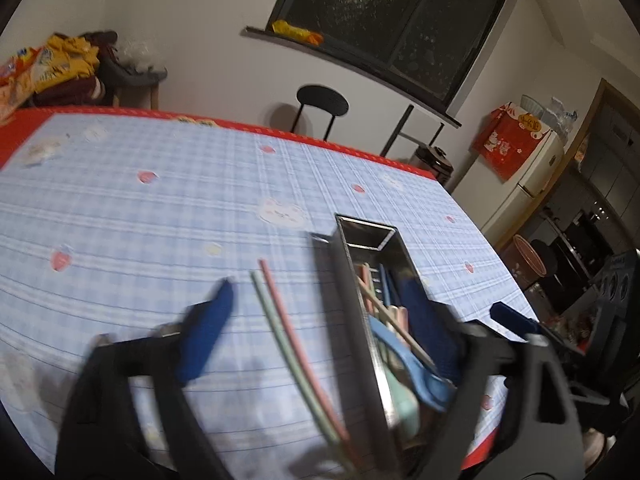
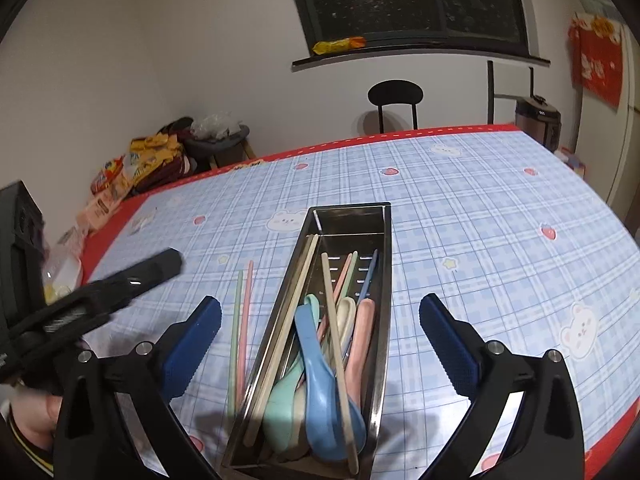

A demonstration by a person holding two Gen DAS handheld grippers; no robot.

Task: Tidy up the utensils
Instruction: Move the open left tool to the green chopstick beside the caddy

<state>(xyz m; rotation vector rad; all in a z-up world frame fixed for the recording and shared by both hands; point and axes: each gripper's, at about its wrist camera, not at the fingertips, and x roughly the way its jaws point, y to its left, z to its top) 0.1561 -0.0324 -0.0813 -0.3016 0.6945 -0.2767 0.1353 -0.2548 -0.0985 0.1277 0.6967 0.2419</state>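
Pastel utensils [image 2: 320, 360] jumbled in steel tray [image 2: 382, 280]

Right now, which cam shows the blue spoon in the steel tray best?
Right wrist view: the blue spoon lies sharp and almost whole in the steel tray, crossed only by a beige chopstick. Left wrist view is motion-blurred; there the blue spoon is partly hidden behind the tray wall.

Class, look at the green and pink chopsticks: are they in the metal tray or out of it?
Out. The green and pink chopsticks lie side by side on the tablecloth, left of the metal tray.
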